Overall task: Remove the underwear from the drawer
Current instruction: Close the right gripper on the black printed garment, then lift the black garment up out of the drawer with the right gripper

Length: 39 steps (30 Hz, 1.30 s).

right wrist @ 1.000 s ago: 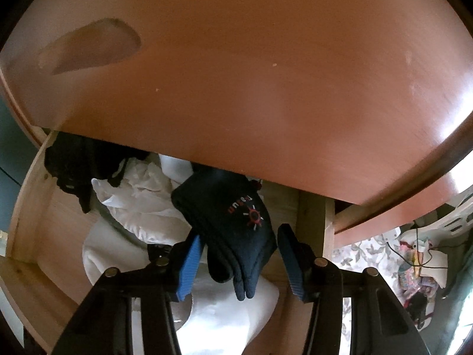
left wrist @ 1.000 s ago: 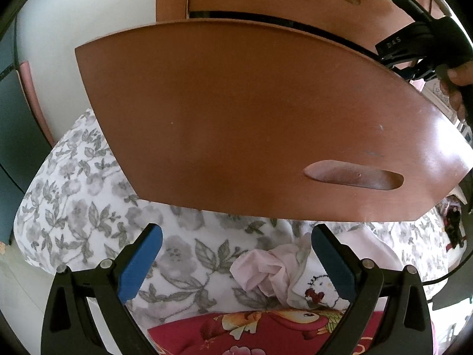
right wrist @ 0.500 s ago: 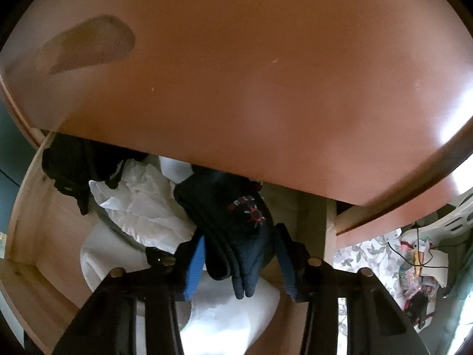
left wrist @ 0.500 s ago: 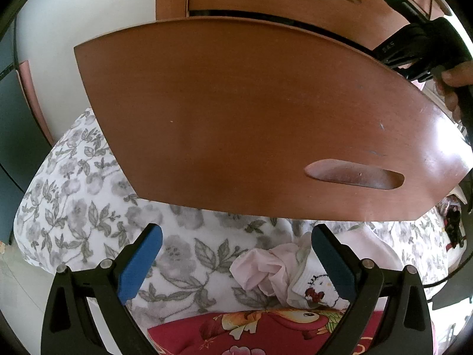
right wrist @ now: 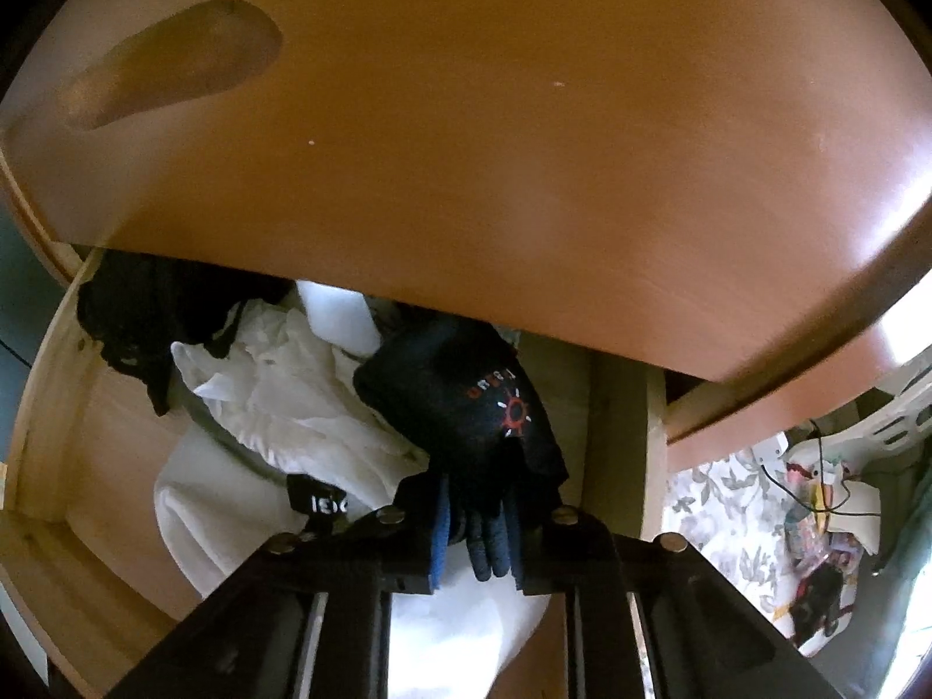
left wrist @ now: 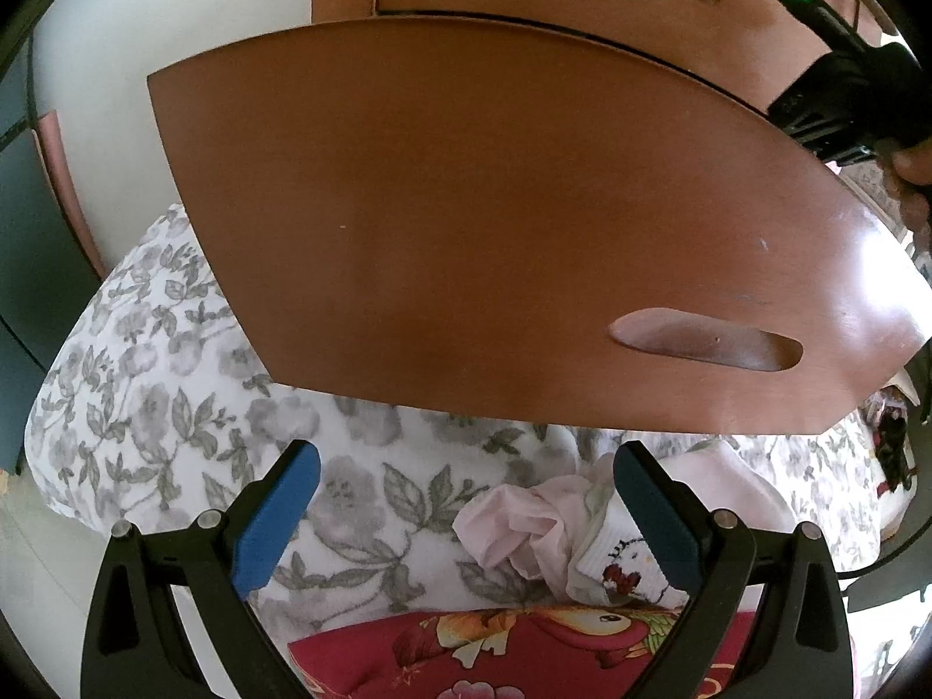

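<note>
In the right wrist view a folded dark navy underwear piece [right wrist: 466, 402] with a small red sun print lies in the open wooden drawer [right wrist: 52, 408]. My right gripper [right wrist: 475, 518] is closing its jaws, and its blue pads press on the lower folds of that navy piece. White garments [right wrist: 291, 402] and a black one [right wrist: 134, 314] lie beside it in the drawer. My left gripper [left wrist: 466, 507] stands open over the bed, nothing between its fingers, below the brown drawer front [left wrist: 495, 233]. The other hand and its tool [left wrist: 844, 99] show at the upper right.
The upper drawer's brown front [right wrist: 495, 116] overhangs the open drawer. A floral bedspread [left wrist: 145, 396] lies under the left gripper, with a pale pink garment [left wrist: 518, 524], a white sock with a cartoon print [left wrist: 617, 559] and a red patterned cloth [left wrist: 524, 646]. Clutter [right wrist: 815, 524] lies at right.
The right gripper's jaws closed in from either side of the navy underwear until they pinch its lower folds. The left gripper stayed still and open.
</note>
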Each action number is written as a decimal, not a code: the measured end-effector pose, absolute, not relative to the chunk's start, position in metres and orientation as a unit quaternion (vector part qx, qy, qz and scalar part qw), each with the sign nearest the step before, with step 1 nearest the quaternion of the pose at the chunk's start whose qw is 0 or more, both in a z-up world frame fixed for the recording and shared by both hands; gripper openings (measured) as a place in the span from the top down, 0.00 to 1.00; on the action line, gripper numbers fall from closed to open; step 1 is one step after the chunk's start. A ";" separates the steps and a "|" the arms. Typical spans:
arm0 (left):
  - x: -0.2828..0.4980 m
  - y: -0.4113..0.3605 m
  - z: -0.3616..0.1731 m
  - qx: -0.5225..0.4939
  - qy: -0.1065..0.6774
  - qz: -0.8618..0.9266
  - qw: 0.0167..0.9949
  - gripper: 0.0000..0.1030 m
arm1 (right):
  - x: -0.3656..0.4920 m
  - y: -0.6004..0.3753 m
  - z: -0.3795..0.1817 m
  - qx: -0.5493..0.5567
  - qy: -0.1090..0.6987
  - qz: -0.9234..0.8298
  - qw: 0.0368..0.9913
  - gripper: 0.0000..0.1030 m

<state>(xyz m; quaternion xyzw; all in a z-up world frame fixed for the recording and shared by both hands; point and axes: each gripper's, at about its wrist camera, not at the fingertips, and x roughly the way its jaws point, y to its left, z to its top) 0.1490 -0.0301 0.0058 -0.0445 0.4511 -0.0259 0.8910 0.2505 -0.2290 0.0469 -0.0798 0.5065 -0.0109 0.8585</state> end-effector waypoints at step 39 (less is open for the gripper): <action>0.131 -0.043 0.027 0.021 0.393 0.026 0.919 0.02 | 0.108 -0.224 0.167 -0.070 0.404 0.033 0.911 0.87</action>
